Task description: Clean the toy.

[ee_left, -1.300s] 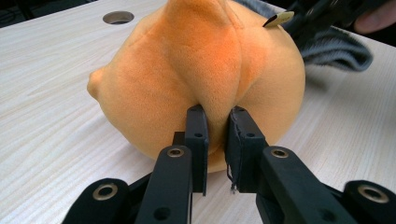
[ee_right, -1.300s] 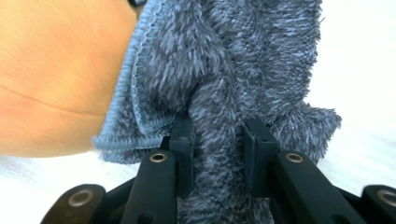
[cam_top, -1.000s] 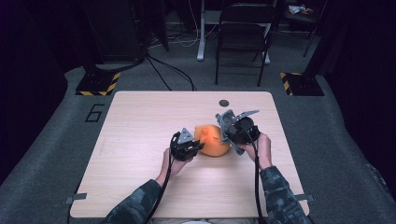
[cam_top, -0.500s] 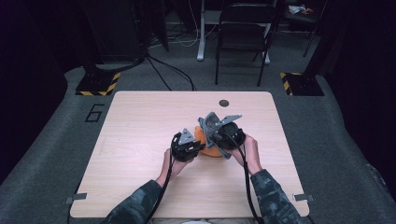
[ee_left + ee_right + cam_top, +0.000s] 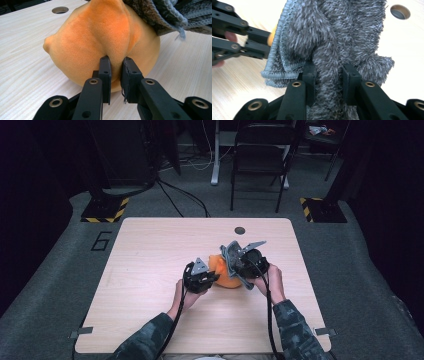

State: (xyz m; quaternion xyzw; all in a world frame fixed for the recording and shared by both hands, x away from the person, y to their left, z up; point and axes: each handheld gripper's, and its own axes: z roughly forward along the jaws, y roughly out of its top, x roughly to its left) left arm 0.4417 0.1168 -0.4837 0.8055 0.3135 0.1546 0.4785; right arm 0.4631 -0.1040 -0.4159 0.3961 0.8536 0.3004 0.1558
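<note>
A person in camouflage sleeves [image 5: 292,330] stood at the near edge of a pale wooden table [image 5: 145,250], a hand-held gripper in each hand. The left gripper [image 5: 210,279] was clamped on a fold of an orange plush toy [image 5: 105,42], which rested on the tabletop near the middle, between the two tools. The right gripper [image 5: 235,265], just beyond the toy, was clamped on a bunched grey fleecy cloth [image 5: 337,32] that draped against the toy's far side. Farther back, a round cable hole [image 5: 240,230] marked the table's far edge. Beyond it stood a folding chair [image 5: 260,160] on the grey carpet.
</note>
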